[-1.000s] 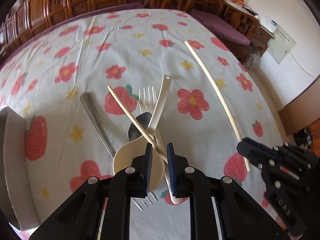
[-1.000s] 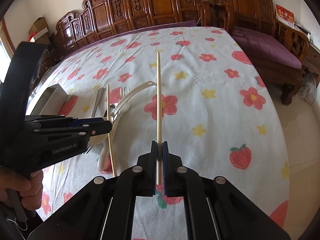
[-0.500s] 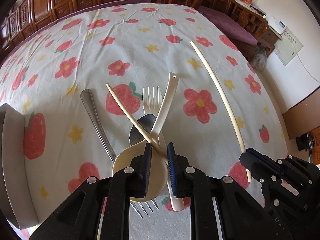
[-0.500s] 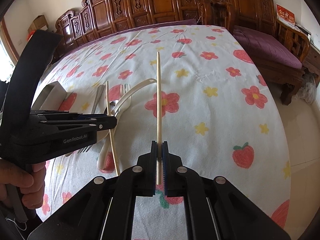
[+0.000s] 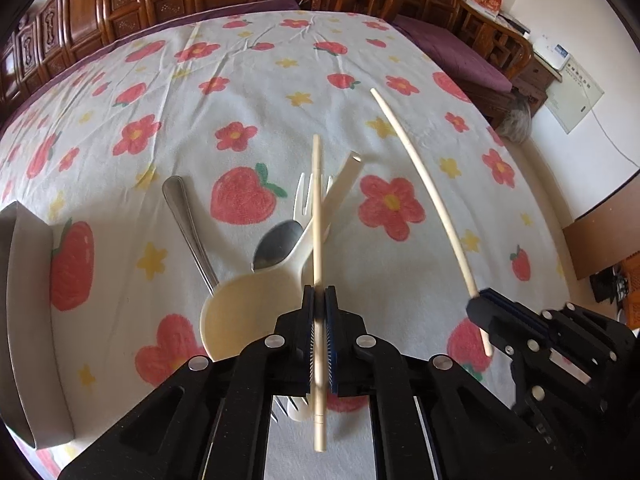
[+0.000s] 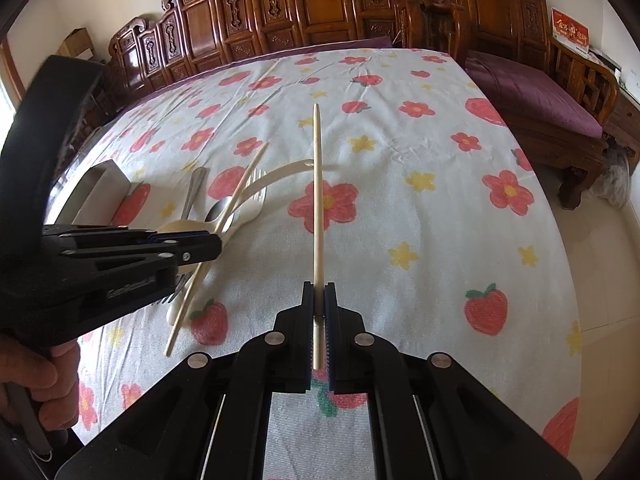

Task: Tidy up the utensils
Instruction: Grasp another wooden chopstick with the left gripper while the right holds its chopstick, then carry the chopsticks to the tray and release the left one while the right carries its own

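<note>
Each claw has a chopstick pinched between closed fingers. The left gripper [image 5: 319,300] clamps the left chopstick [image 5: 317,216] at lower centre of its view, the stick's long axis running straight up the frame away from the claw, its butt end hanging below the fingers. The right gripper [image 6: 319,296] clamps the right chopstick [image 6: 317,184] the same way, tip pointing toward the far wooden bench. In the left view the right chopstick [image 5: 424,184] slants at the right of the frame, well apart from the left one.

Beneath the left claw, on the flowered tablecloth [image 5: 240,92], a pile lies: one cream ladle [image 5: 256,304], one metal spoon [image 5: 276,240], one pale plastic fork [image 5: 308,200] and one metal handle [image 5: 186,216] whose head is hidden. A metal tray [image 5: 24,280] sits at the left edge, nearer the left hand. So two chopsticks, both lifted; pairing them side by side looks like the next job.
</note>
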Tool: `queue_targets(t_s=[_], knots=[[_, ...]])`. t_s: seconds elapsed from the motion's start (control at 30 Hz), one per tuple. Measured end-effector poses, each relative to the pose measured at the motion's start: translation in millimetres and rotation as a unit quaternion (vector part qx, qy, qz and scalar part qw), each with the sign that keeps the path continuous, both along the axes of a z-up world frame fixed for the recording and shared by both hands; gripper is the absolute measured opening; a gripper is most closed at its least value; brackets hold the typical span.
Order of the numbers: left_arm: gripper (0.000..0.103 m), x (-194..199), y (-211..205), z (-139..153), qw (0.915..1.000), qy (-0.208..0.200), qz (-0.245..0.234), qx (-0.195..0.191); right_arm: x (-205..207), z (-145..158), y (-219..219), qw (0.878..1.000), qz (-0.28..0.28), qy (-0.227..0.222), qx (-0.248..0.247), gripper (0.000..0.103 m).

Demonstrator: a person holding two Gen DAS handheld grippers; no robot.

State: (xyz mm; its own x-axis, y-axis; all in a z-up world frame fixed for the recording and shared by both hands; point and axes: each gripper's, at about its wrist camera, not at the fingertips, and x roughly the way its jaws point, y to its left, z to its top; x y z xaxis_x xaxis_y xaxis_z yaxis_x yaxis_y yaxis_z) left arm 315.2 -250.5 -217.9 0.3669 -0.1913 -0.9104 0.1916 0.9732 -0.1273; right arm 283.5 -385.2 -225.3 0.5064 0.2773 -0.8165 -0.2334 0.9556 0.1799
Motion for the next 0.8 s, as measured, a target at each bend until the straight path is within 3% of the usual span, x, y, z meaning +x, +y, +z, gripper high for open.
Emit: queue_targets(t_s=[0.43,0.8], knots=[[0.004,-23.3,11.0,41.8,0.9984,-0.050,-0.026,0.000,-2.5,9.8,9.9,1.000,0.010,-0.010,0.005,0.006],[0.004,-35.3,54.1,77.7,0.9959,-0.087,-0.022,0.013,-5.0,25.3,20.9,1.000,0.020,-0.022,0.000,0.006]])
